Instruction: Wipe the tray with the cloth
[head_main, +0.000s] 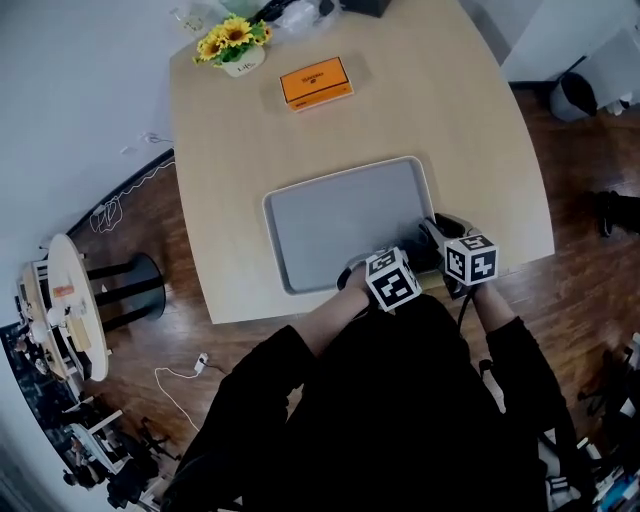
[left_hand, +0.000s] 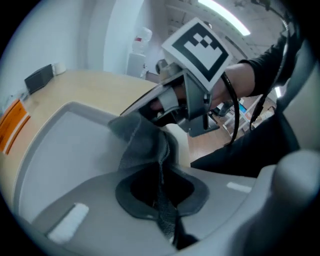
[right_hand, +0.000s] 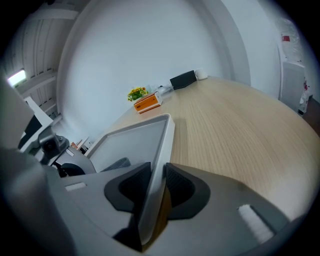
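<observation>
A light grey tray (head_main: 340, 215) lies on the wooden table near its front edge. My right gripper (head_main: 432, 232) grips the tray's right rim close to the near corner; in the right gripper view the rim (right_hand: 159, 150) runs between the pads of that gripper (right_hand: 155, 187). My left gripper (left_hand: 160, 200) is shut on a dark grey cloth (left_hand: 142, 142), which hangs crumpled over the tray floor (left_hand: 65, 145) at the near right corner. The right gripper (left_hand: 185, 100) stands just beyond the cloth. In the head view the left gripper (head_main: 368, 264) sits next to the right one, and the cloth is hidden.
An orange box (head_main: 316, 82) and a pot of yellow flowers (head_main: 235, 40) stand at the table's far side, with a black object (head_main: 365, 6) behind them. A black stool (head_main: 130, 285) stands on the wooden floor to the left of the table.
</observation>
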